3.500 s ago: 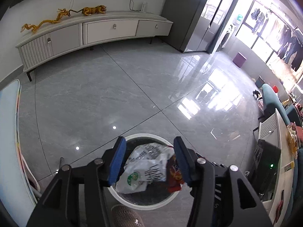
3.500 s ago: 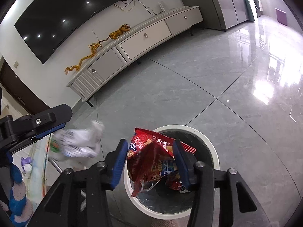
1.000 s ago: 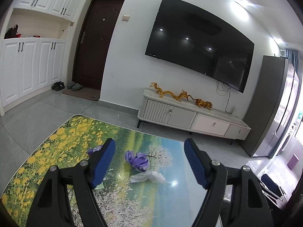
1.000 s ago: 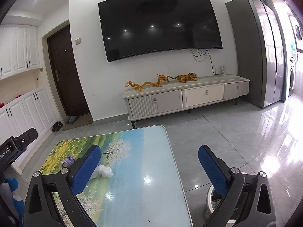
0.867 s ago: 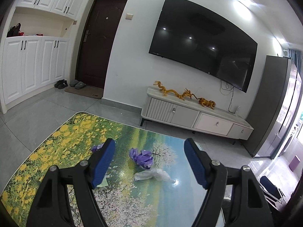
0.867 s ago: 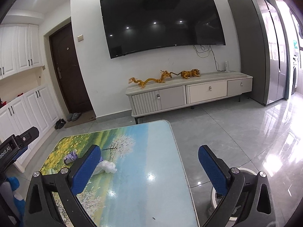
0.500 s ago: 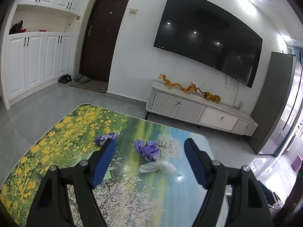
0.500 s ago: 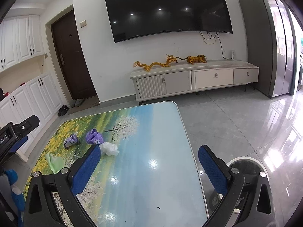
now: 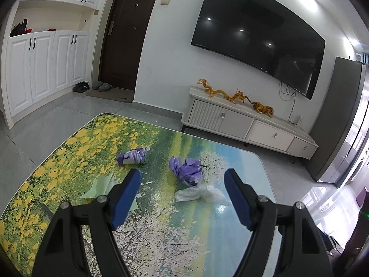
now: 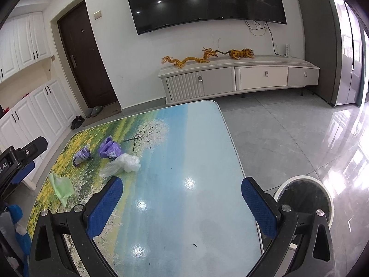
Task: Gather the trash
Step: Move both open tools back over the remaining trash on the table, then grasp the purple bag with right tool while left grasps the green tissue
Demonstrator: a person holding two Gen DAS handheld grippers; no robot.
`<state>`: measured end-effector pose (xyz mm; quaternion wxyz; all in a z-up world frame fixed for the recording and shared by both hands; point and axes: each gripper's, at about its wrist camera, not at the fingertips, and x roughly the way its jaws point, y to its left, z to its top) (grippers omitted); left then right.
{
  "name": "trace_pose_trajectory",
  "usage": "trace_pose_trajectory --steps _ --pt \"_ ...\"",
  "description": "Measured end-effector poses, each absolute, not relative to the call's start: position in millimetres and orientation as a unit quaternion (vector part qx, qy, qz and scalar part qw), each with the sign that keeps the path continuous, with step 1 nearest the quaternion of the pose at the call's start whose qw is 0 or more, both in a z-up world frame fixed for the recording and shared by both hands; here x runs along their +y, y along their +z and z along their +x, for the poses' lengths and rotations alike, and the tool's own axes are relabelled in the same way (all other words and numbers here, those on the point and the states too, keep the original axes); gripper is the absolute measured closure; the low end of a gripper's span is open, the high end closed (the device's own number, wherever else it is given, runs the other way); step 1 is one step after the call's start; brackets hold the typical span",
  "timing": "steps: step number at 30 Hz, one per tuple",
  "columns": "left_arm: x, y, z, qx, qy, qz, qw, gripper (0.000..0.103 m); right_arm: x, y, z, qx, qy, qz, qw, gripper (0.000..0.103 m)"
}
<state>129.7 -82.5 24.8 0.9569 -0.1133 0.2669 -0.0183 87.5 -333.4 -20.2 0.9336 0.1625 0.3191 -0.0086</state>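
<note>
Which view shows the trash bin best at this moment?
The right wrist view. The trash bin stands on the floor beside the table, its white rim and dark inside visible, partly hidden behind one finger of the right tongs. The left wrist view does not show it.

We were in a home's living room: a wall-mounted television [image 10: 203,2] hung above a low media cabinet [image 10: 239,78], slippers [image 9: 101,85] lay by the entry door [image 9: 129,32], and white built-in cupboards [image 9: 43,64] lined the hall.

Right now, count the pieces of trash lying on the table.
4: a small purple wrapper at far left, a crumpled purple bag beside it, a clear plastic bag just nearer, and a green sheet at the table's left edge. None looks hidden.
</note>
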Motion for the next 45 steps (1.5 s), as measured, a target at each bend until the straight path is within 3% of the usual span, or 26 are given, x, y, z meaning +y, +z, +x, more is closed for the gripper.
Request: trace_pose_trajectory --steps 15,36,45 --pt "-63.2 -10.4 146.7 0.318 -0.017 -0.105 0.942 0.029 -316.0 -42.7 107.9 0.360 0.011 0.154 0.920 0.000" --pt "41.8 -51.2 154.1 0.369 -0.041 -0.121 0.921 0.029 -255.7 -41.6 183.6 0.371 0.115 0.074 0.919 0.001" --pt "39.3 -39.8 183.5 0.352 -0.065 -0.118 0.926 0.029 -242.8 -41.7 227.1 0.377 0.145 0.074 0.912 0.001"
